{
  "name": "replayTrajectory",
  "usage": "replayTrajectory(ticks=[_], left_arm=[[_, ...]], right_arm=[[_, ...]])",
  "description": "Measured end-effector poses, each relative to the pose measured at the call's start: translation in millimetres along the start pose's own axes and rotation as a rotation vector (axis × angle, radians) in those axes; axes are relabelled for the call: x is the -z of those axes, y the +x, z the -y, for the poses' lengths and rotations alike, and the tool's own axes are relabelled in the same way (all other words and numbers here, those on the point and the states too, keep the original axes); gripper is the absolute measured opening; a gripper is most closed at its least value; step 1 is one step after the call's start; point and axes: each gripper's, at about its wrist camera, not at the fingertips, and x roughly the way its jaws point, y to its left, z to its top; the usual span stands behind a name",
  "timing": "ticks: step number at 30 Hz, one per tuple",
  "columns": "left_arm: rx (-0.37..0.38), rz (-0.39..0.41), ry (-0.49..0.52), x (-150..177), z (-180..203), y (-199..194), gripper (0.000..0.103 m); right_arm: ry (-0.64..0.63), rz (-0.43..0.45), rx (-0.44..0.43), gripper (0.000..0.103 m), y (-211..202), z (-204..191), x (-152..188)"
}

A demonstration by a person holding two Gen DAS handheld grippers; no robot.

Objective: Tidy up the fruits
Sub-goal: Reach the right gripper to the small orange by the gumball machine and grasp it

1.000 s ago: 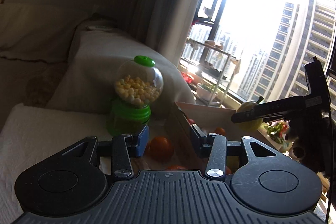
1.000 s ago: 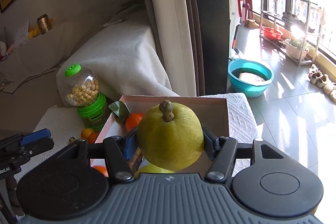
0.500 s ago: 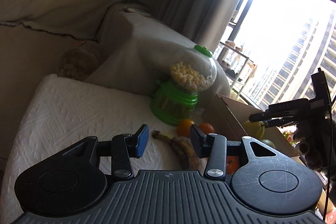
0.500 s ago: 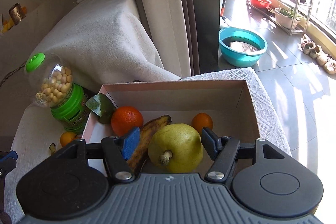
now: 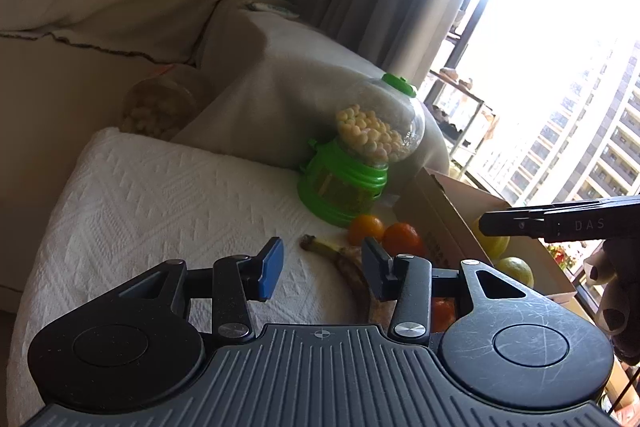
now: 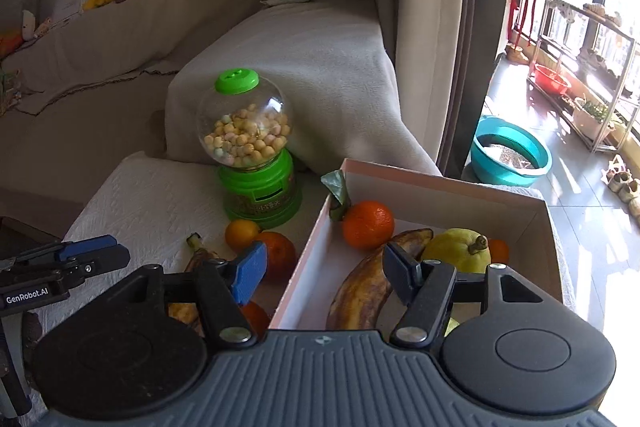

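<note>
Left gripper (image 5: pixel 322 269): angled downward over the white textured cloth (image 5: pixel 160 195), jaws apart and holding nothing, a spotted banana (image 5: pixel 352 275) lying on the cloth just inside its right finger. Right gripper (image 6: pixel 324 269): tilted down above the left wall of the cardboard box (image 6: pixel 304 267), jaws apart and empty; seen side-on in the left wrist view as a dark bar over the box, with the person's fingers (image 5: pixel 608 291) below it. Loose fruit on the cloth, beside the box: a small orange (image 6: pixel 241 234) and a larger orange (image 6: pixel 278 253), touching. Inside the box, shown properly only by the right wrist view: a browned banana (image 6: pixel 364 287), a leafed orange (image 6: pixel 368 225), a yellow pear (image 6: pixel 456 251) with its stem to the right, and another orange (image 6: pixel 499 250) half hidden behind it. Behind the loose fruit: a green candy dispenser (image 6: pixel 256 163). Farthest, in the right wrist view only: a teal basin (image 6: pixel 510 151) on the sunlit floor.
</note>
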Motion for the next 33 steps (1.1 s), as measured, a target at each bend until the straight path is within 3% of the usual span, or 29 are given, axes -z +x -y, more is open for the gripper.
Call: replayTrajectory(ticks=[2,8,14,19,22,25,27,33], left_arm=[[-0.009,0.001,-0.003,0.5,-1.5,-0.8,0.048],[-0.05,0.013,-0.043,-1.1,-7.6,-0.9,0.048],[-0.079,-0.001,0.0,2.1,-3.8,1.8,0.048],[-0.109,-0.046,0.027,6.2,-5.1,5.6,0.048],[-0.122,-0.075,0.054,9.4,-1.7,10.5,0.048],[-0.114,-0.082,0.065,11.5,-0.3,10.8,0.048],[-0.115,-0.084,0.07,12.4,0.7,10.7,0.048],[-0.129,-0.088,0.073,13.8,1.9,12.4,0.048]], right_arm=[[-0.061,-0.018,-0.009,0.056,4.4,-16.0,1.4],[-0.237,-0.022,-0.009,0.055,9.0,-53.7,11.1],[-0.14,-0.091,-0.067,0.052,53.5,-57.6,-26.2],[-0.163,-0.148,0.035,0.046,99.7,-64.4,-38.4],[-0.149,-0.192,0.022,0.043,114.5,-64.9,-35.5],[-0.192,-0.179,0.031,0.035,113.3,-72.7,-28.4],[-0.203,-0.163,0.028,0.035,102.4,-77.2,-24.0],[-0.202,-0.06,-0.067,0.035,29.9,-77.3,-13.4]])
